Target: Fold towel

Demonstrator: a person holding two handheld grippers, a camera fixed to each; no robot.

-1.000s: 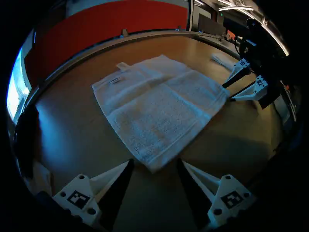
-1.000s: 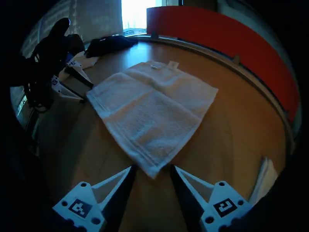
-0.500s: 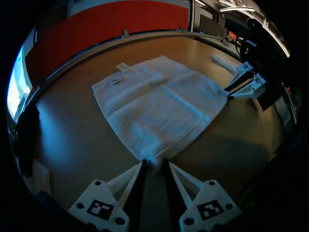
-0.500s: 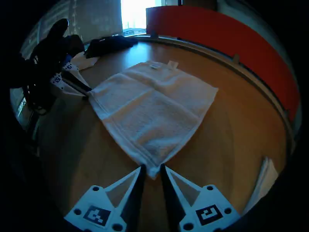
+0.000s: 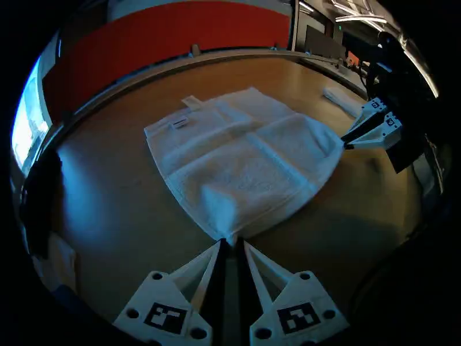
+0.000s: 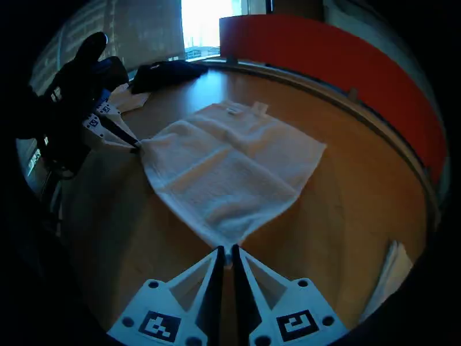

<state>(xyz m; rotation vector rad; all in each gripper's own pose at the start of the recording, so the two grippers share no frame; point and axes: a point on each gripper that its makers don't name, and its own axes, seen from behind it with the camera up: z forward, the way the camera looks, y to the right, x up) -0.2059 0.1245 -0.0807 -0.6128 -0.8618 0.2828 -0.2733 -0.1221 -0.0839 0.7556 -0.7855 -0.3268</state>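
A white towel [image 5: 242, 161] lies folded on the wooden table [image 5: 115, 190], its label corner toward the far side. In the left gripper view, my left gripper [image 5: 231, 242] is shut on the towel's near corner, which is raised a little off the wood. My right gripper [image 5: 346, 141] pinches the corner at the right. In the right gripper view the towel [image 6: 230, 173] spreads ahead, and my right gripper [image 6: 226, 251] is shut on its nearest corner. The left gripper [image 6: 137, 147] holds the corner at the left, with the edge between the two corners lifted.
A red panel [image 5: 173, 34] runs along the table's far rim. A dark cloth [image 6: 164, 72] lies near the bright window. More folded white cloth sits at the table's edge [image 6: 392, 277], also seen as a white cloth [image 5: 343, 101] beyond my right gripper.
Both grippers went from open to shut on their towel corners. The pinched corners and the edge between them have lifted slightly off the table.
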